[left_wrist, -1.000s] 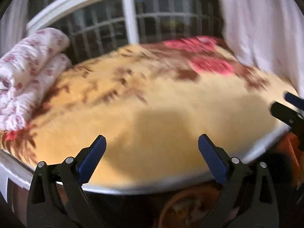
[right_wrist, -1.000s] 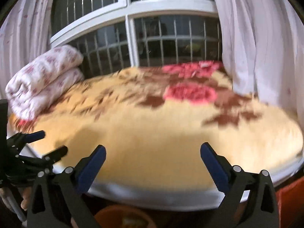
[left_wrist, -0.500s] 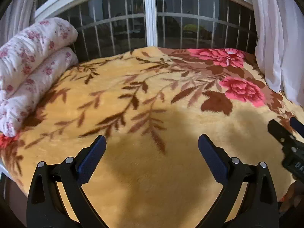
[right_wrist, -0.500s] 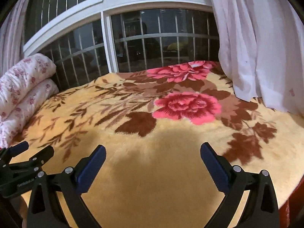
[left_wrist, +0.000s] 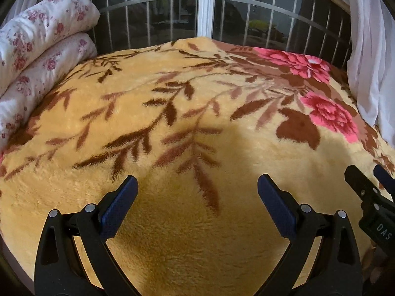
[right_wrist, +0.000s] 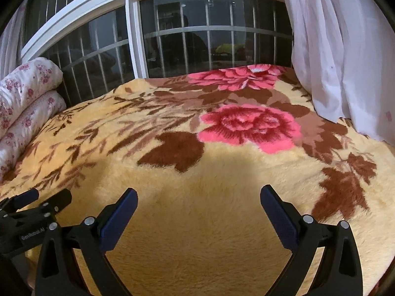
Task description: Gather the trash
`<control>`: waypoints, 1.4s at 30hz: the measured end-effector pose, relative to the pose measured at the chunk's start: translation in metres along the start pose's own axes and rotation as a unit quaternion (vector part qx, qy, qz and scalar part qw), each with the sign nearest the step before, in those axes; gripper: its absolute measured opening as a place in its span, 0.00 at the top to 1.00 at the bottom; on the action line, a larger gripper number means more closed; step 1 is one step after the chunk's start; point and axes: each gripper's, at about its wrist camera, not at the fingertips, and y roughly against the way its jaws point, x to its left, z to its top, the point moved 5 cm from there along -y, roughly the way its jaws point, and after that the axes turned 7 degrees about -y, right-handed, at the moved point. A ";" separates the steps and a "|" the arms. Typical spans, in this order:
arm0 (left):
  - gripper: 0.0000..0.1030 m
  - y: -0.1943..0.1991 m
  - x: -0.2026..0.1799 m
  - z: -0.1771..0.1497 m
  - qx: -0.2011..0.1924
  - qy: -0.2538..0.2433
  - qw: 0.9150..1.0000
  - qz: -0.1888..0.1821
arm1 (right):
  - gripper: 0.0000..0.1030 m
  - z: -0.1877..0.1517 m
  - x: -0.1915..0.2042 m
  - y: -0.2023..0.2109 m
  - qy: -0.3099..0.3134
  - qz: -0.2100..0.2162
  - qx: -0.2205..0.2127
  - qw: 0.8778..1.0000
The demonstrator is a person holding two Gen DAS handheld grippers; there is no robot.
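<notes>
Barred window panes [left_wrist: 158, 12] with a white frame are seen behind a bed that is covered by a yellow plush blanket [left_wrist: 172, 113] printed with brown leaves and pink roses [right_wrist: 249, 125]. White curtains [right_wrist: 340, 56] are hung at the right, their hem resting on the blanket. A folded floral quilt [left_wrist: 37, 56] is stacked at the left edge of the bed, against the window. The left gripper [left_wrist: 197, 197] and right gripper [right_wrist: 198, 204] are held side by side over the near part of the blanket, each with its blue-padded jaws spread wide and nothing between them. No trash can be made out on the blanket in either view.
</notes>
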 end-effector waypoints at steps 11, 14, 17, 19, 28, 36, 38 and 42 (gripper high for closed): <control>0.08 -0.001 -0.003 -0.001 -0.001 -0.012 1.000 0.006 | 0.05 -0.003 -0.002 -0.003 -0.006 -0.001 0.007 1.000; 0.08 -0.001 -0.003 -0.001 -0.001 -0.013 1.000 0.005 | 0.05 -0.004 -0.002 -0.003 -0.006 -0.001 0.009 1.000; 0.08 -0.001 -0.004 -0.001 -0.002 -0.013 1.000 0.006 | 0.05 -0.004 -0.002 -0.004 -0.004 -0.002 0.010 1.000; 0.08 -0.001 -0.004 -0.001 -0.002 -0.013 1.000 0.006 | 0.05 -0.004 -0.002 -0.004 -0.004 -0.002 0.010 1.000; 0.08 -0.001 -0.004 -0.001 -0.002 -0.012 1.000 0.005 | 0.05 -0.005 -0.002 -0.007 -0.003 -0.002 0.015 1.000; 0.08 0.003 -0.006 0.002 -0.018 -0.013 1.000 0.017 | 0.05 -0.006 -0.003 -0.008 -0.001 -0.004 0.019 1.000; 0.08 0.001 -0.005 0.002 -0.014 -0.011 1.000 0.018 | 0.05 -0.006 -0.003 -0.008 -0.001 -0.003 0.018 1.000; 0.08 -0.003 -0.002 -0.001 0.001 0.003 1.000 0.005 | 0.05 -0.005 -0.003 -0.009 0.000 -0.002 0.019 1.000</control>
